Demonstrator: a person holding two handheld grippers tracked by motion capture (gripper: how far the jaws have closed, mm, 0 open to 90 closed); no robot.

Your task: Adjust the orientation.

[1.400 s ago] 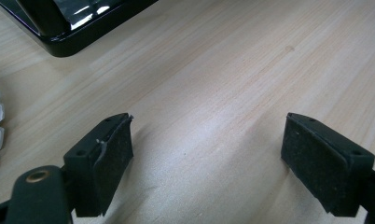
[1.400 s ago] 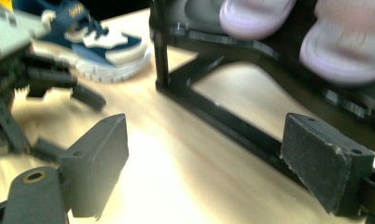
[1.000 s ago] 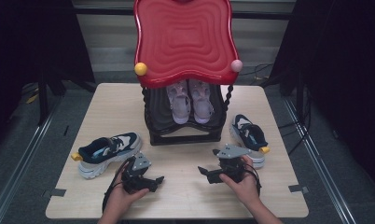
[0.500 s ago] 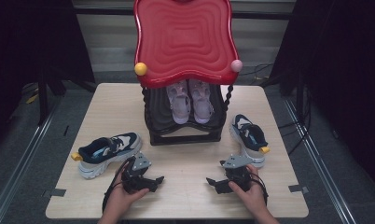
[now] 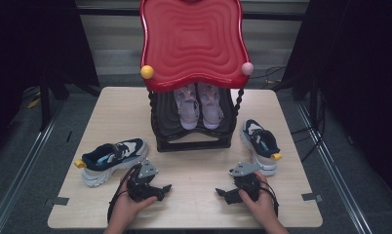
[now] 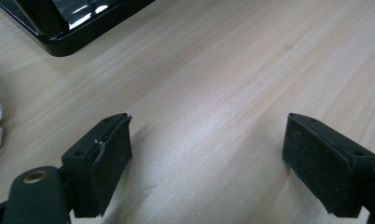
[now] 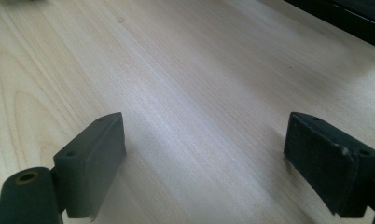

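- Since the earlier frame, the right gripper (image 5: pixel 222 191) has dropped back toward the near edge of the wooden table (image 5: pixel 204 168); the left gripper (image 5: pixel 166 187) has stayed put
- Both sit low over bare wood with jaws spread wide, nothing between them (tips facing each other)
- Navy sneaker (image 5: pixel 112 159) lies just beyond the left hand (image 5: pixel 128 207); its mate (image 5: pixel 260 144) is near the right gripper, beside the black shoe rack (image 5: pixel 194 136)
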